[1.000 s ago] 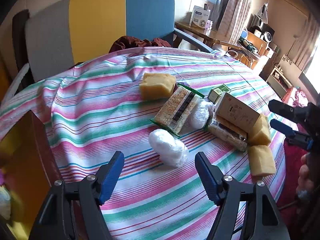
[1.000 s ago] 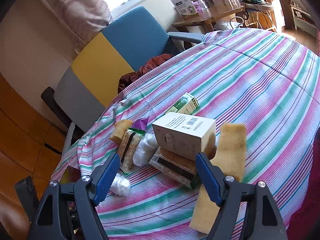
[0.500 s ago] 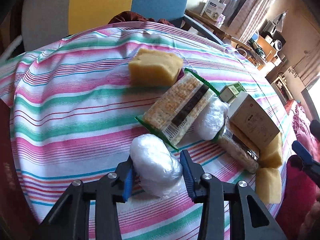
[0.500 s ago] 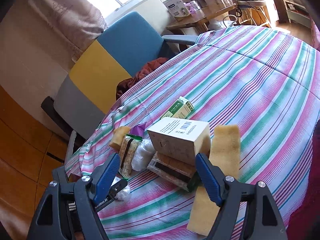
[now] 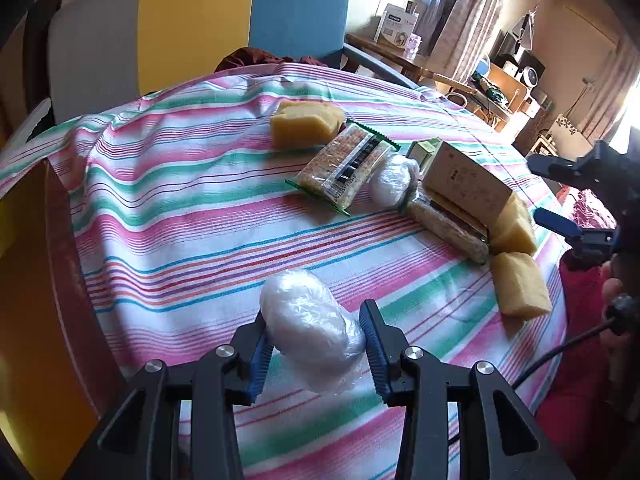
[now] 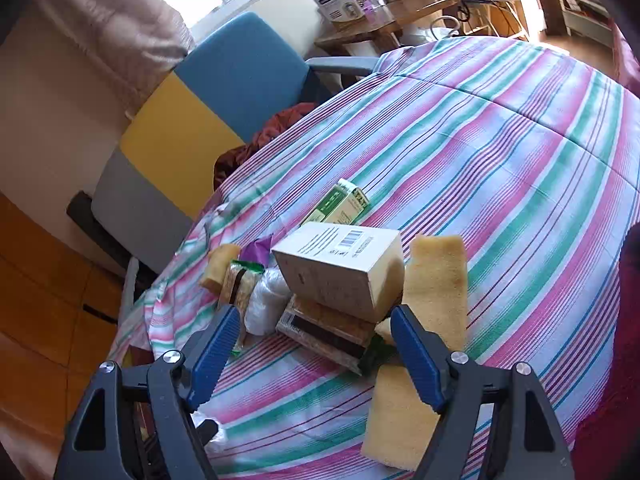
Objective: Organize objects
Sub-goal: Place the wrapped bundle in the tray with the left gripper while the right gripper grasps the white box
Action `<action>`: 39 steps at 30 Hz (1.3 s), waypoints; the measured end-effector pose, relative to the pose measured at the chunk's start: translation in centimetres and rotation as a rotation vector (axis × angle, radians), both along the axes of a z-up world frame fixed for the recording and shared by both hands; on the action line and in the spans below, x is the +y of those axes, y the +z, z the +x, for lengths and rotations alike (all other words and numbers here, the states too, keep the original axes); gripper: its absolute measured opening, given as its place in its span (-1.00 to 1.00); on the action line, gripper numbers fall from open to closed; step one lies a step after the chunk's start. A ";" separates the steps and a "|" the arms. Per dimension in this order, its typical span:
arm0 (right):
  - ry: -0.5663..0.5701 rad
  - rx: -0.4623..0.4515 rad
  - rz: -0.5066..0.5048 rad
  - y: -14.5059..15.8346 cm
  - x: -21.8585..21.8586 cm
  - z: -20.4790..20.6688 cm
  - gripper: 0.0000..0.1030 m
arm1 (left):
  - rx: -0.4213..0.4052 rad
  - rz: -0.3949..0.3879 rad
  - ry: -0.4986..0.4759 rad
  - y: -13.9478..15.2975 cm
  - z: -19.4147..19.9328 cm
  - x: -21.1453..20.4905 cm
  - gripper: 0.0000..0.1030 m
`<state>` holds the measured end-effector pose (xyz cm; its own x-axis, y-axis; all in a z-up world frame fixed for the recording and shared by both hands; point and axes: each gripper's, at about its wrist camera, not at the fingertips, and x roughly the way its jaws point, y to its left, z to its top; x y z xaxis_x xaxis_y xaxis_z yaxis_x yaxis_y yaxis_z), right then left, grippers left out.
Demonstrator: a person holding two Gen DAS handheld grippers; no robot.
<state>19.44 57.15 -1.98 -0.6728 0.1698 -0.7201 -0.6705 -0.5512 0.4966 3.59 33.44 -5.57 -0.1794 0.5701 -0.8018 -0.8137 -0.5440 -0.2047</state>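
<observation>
My left gripper (image 5: 316,344) is shut on a white plastic-wrapped bundle (image 5: 308,328), held near the front of the striped tablecloth (image 5: 180,208). Further back lies a pile: a yellow sponge (image 5: 306,124), a cracker pack (image 5: 344,164), a second white bundle (image 5: 394,180), a small green box (image 5: 424,150) and a beige box (image 5: 464,184) resting on another cracker pack (image 5: 444,224). Two more sponges (image 5: 520,284) lie at the right. My right gripper (image 6: 314,316) stands open in front of the beige box (image 6: 340,268), holding nothing.
A chair (image 5: 200,28) with a grey, yellow and blue back stands behind the table. A wooden edge (image 5: 36,280) rises at the left. A person's hand (image 5: 612,292) and a cable are at the right. A side table (image 6: 384,28) carries boxes.
My left gripper went forward, shut on the white bundle and then drew back with it, away from the pile. My right gripper stayed open and hardly moved.
</observation>
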 end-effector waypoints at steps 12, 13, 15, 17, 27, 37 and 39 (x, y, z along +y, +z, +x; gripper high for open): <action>0.437 -0.441 0.310 -1.6 3.1 -10.9 0.66 | 0.024 0.099 0.005 4.0 1.2 -7.8 -0.18; 0.451 -0.464 0.315 -2.0 3.5 -11.3 0.68 | 0.021 0.104 0.017 4.2 1.1 -8.5 -0.18; 0.500 -0.466 0.307 -2.4 3.8 -11.9 0.68 | 0.013 0.118 0.027 4.5 1.0 -9.7 -0.18; 0.538 -0.482 0.294 -3.0 4.1 -12.4 0.69 | 0.006 0.119 0.048 4.6 0.7 -10.8 -0.18; 0.551 -0.477 0.286 -4.4 2.8 -11.7 0.27 | -0.027 0.130 0.178 4.5 -0.9 -15.5 -0.18; 0.429 -0.338 0.464 1.7 -3.5 -9.6 -0.01 | -0.012 0.108 0.453 3.9 -4.4 -25.0 -0.17; 0.450 -0.261 0.459 2.6 -5.7 -9.3 -0.01 | -0.001 0.097 0.522 3.7 -5.3 -27.5 -0.17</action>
<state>10.10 51.41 0.66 -0.5635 0.2408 -0.7902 -0.3931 -0.9195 0.0001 -1.71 5.95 -1.83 -0.4584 0.4766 -0.7501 -0.4399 -0.8551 -0.2744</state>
